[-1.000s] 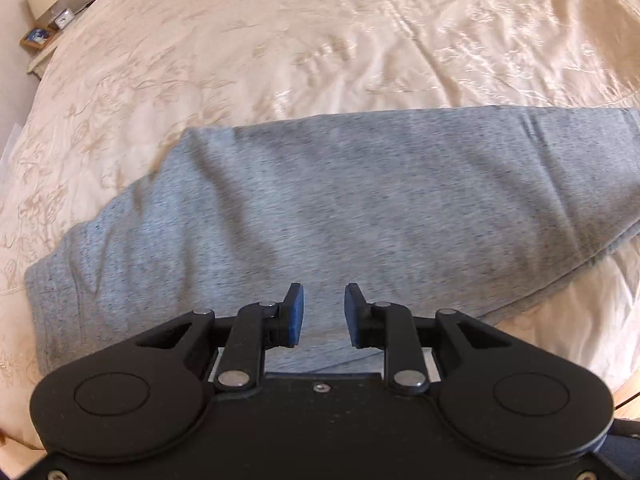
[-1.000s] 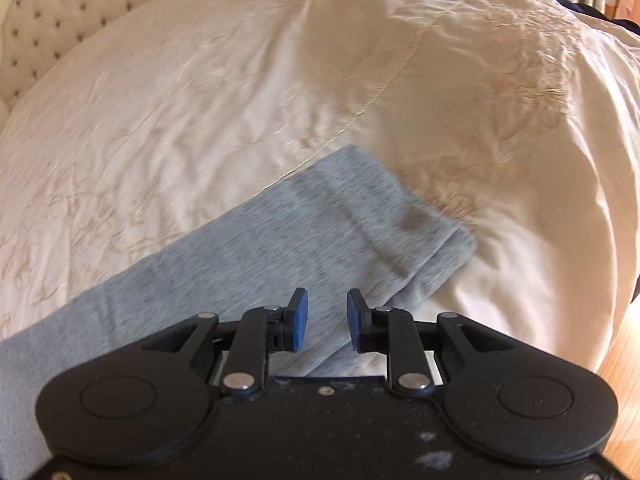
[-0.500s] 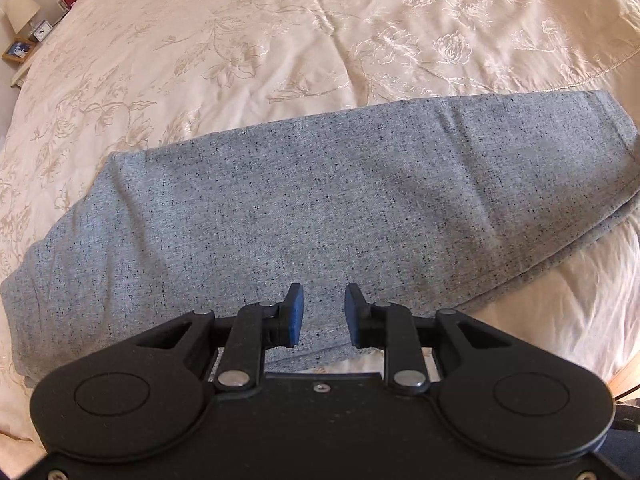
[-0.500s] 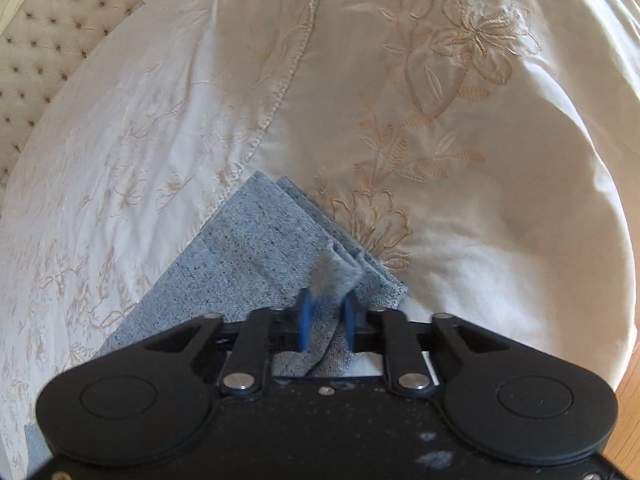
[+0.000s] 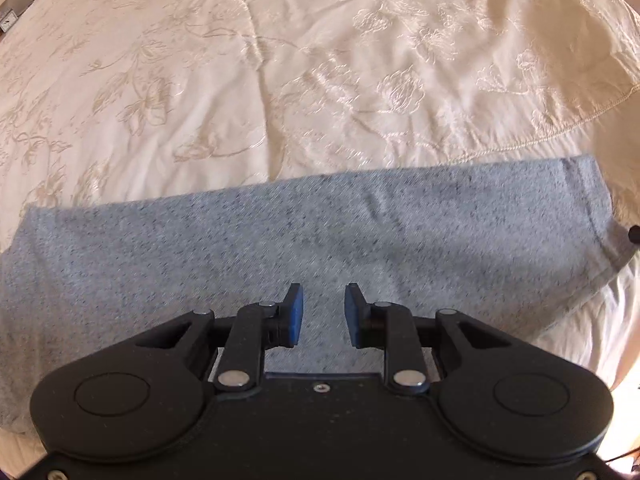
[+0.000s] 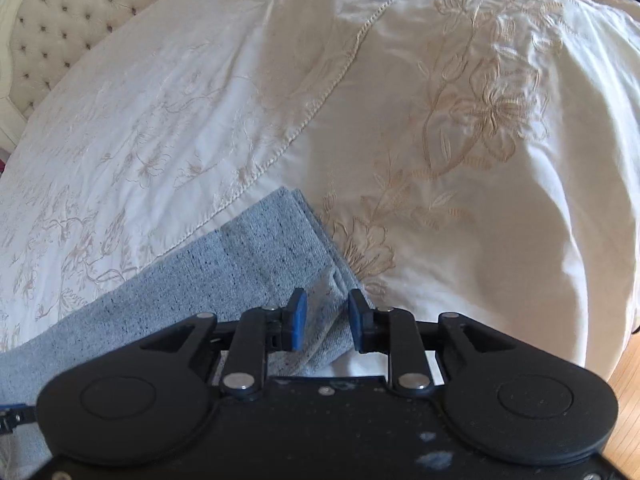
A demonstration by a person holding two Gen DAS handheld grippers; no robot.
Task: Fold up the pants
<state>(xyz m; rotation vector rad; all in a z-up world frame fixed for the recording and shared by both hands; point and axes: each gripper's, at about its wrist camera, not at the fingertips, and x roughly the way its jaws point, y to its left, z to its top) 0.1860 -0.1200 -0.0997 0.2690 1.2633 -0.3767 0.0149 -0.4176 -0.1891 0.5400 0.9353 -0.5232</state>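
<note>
Grey heathered pants (image 5: 320,240) lie flat across a cream embroidered bedspread (image 5: 280,80), folded lengthwise, with the leg hems at the right. My left gripper (image 5: 323,312) hovers over the near edge of the pants with its jaws apart and empty. In the right wrist view the hem end of the pants (image 6: 260,256) reaches my right gripper (image 6: 327,318). Its jaws are apart, with the raised hem corner between the blue pads (image 6: 298,320); the pads do not pinch it.
The bedspread (image 6: 440,120) covers the whole bed. A tufted cream headboard (image 6: 60,20) stands at the far left in the right wrist view. Wooden floor (image 6: 628,368) shows past the bed's right edge. A nightstand with small items (image 5: 16,4) sits at the far left.
My right gripper was pinching the hem corner half a second ago; its jaws have now opened. My left gripper moved closer and lower over the pants, still open.
</note>
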